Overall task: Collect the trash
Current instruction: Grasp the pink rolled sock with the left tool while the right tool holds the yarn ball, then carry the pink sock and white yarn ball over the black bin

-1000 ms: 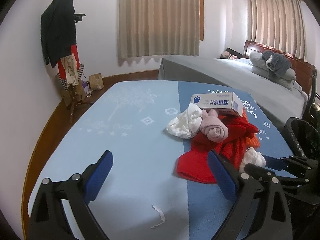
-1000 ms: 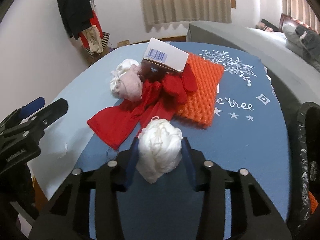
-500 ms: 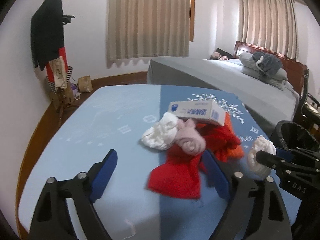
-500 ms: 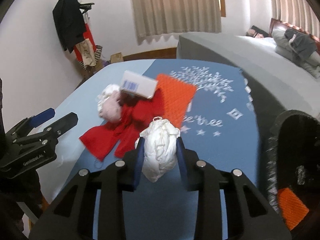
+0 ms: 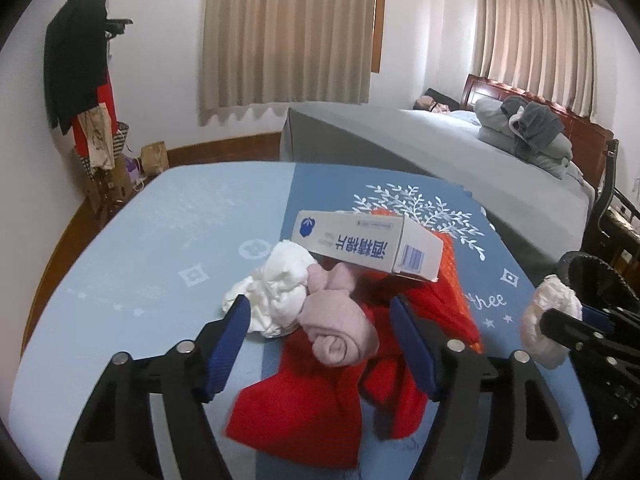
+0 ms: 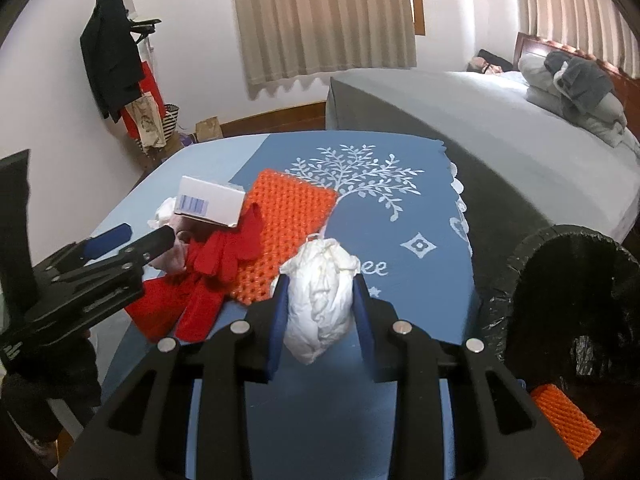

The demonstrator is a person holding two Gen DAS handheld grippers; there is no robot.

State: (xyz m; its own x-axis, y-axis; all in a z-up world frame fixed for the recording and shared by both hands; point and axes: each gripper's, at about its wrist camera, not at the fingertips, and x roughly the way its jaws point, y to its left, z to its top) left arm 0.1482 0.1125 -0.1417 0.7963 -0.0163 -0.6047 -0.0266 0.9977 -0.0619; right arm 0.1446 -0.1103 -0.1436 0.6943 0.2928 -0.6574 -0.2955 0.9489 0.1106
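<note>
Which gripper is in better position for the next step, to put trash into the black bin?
The right gripper. It is shut on the white paper wad, and the black bin stands just to its right. The left gripper is open over the clothes pile and holds nothing.

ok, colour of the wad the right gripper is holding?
White. The crumpled wad shows best in the right wrist view, clamped in the right gripper.

A grey bed (image 5: 460, 148) with folded bedding (image 5: 524, 128), beige curtains (image 5: 292, 32), and a coat rack (image 6: 116, 64).
</note>
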